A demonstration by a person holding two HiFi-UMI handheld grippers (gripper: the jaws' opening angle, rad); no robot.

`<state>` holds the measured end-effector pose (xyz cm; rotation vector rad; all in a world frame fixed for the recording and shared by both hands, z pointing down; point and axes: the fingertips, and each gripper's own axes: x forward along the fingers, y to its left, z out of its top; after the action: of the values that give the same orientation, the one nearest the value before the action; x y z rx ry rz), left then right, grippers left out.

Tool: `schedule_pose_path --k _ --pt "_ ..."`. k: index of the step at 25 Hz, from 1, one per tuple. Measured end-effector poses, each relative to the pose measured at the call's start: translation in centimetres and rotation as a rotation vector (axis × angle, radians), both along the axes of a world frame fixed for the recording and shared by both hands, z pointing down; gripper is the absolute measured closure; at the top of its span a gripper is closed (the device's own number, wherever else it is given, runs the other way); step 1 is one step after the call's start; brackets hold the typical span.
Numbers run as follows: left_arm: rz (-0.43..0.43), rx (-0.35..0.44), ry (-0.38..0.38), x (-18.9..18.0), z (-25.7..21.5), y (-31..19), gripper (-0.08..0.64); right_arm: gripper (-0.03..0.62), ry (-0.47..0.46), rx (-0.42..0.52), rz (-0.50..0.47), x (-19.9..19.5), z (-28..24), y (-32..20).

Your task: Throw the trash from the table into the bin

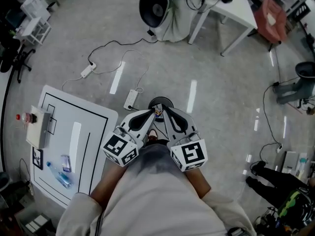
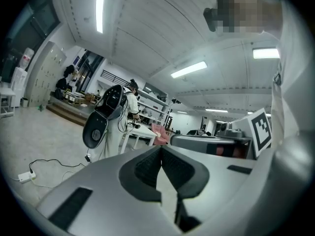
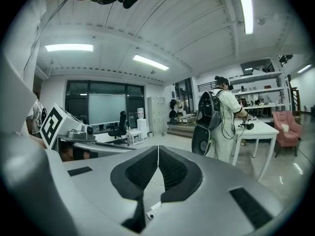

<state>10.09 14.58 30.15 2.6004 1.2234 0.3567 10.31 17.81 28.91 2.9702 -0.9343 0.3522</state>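
The only thing near you that might be a container is a small round dark object (image 1: 160, 103) on the floor just past your gripper tips. From above you cannot tell whether it is a bin or what it holds. The trash lies on the marked white table (image 1: 98, 132) at your left: a clear plastic bottle (image 1: 59, 175) on its side, with a small blue-and-white packet (image 1: 66, 163) just beside it, both close to the table's near corner. A beige box (image 1: 37, 127) with a red knob on its side sits at the table's far left edge. On the grey floor ahead, two power strips (image 1: 131, 100) lie with their cables trailing between you and the far side of the room. There, another person (image 1: 170, 9) with a black round pack stands at a second white table (image 1: 231, 6), with a pink chair (image 1: 270, 16) beyond it. Nothing stands between you and the marked table. You hold both grippers close to your body, side by side and pointing roughly level across the room, well apart from the trash. The jaws of your left gripper (image 1: 153, 113) are pressed together with nothing between the pads, and those of your right gripper (image 1: 165, 110) meet the same way, empty.
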Motion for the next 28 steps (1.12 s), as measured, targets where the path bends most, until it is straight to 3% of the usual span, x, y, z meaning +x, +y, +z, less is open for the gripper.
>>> schedule_pose_path --k 16,28 --pt "-0.199 -0.022 -0.045 -2.7 0.8 -7.6 0.552 0.568 -0.016 0.038 -0.234 -1.4 -0.1 -9.0" --pt "-0.391 -0.080 0.002 -7.2 -0.7 -17.2 0.552 0.568 -0.015 0.055 -0.443 -5.6 -0.8 -19.1"
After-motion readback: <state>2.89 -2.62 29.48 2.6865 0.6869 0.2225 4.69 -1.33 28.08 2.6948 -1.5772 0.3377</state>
